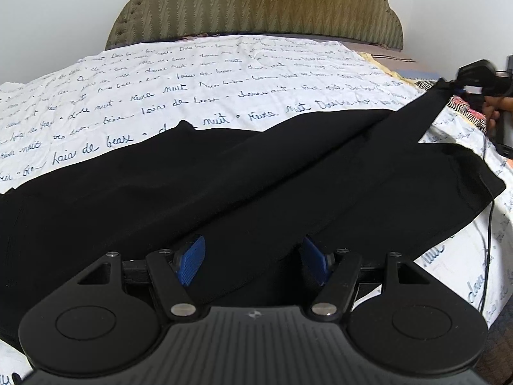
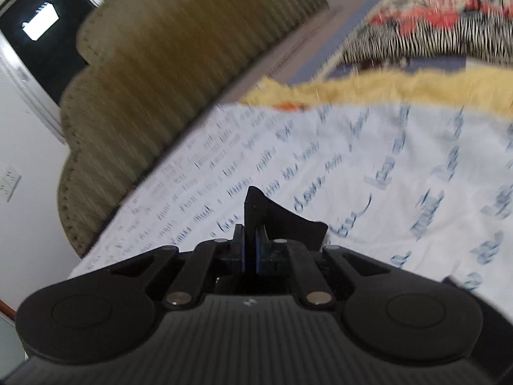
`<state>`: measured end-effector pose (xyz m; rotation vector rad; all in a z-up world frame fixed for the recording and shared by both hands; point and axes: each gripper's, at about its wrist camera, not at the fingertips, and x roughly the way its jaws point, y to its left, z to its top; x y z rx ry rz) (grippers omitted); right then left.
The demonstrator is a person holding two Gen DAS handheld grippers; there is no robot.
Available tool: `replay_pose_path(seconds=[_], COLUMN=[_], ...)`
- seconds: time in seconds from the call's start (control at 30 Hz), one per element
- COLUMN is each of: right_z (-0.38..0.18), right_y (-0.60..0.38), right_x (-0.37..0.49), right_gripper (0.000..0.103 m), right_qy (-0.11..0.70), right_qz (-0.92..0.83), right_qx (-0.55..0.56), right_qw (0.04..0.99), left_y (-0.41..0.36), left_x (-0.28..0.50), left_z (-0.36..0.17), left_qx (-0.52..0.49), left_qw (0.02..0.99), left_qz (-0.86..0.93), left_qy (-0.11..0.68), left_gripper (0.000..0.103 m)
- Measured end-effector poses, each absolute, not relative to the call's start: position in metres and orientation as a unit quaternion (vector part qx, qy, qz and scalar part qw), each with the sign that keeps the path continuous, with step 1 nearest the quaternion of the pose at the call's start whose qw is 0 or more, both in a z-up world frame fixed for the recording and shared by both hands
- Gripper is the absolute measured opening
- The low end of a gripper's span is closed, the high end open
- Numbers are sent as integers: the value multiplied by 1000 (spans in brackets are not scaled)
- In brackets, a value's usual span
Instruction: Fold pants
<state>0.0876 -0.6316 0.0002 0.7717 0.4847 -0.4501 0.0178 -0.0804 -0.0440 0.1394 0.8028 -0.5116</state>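
We've got the black fabric pants [image 1: 224, 186] spread on the script-printed white bedsheet [image 1: 160, 96]; right gripper [image 2: 251, 250] fingers clamped on a corner, left gripper [image 1: 253, 263] fingers apart above the cloth; let's carry the fold over evenly, keeping tension

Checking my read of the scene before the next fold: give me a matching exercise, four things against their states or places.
Things:
1. left tool
2. right tool
3. black fabric pants
4. olive ribbed padded headboard

States or places:
A. upright at the far end of the bed
B. open, blue pads apart over the cloth
C. shut on a pinch of black cloth
D. spread on the white script-printed sheet, one part lifted

Pairs: 1-B, 2-C, 3-D, 4-A
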Motion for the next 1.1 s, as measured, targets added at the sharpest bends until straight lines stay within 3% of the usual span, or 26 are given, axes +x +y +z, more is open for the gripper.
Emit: replay_pose_path(seconds=[0.33,0.63,0.87,1.0,1.1], right_z=[84,-8,28,9,-13], right_y=[-625,-655,-633,-640,-638], right_x=[-26,-86,-106,-101,-95], right_gripper=[7,7,6,6,15], right_qy=[152,254,202,261,321], right_qz=[-205,-294,-288,-317,-338], right_qx=[339,387,344,307,281], right_qw=[905,836,871,859,839], left_y=[-70,-66,-59,-60,-55], left_x=[16,16,18,18,13], left_z=[-35,-32,-31,-32,-27], left_qx=[53,54,45,49,53], left_qw=[890,884,887,883,889], left_qz=[-252,-261,-253,-258,-255], left_qy=[376,383,383,389,376], left_gripper=[67,67,68,68,68])
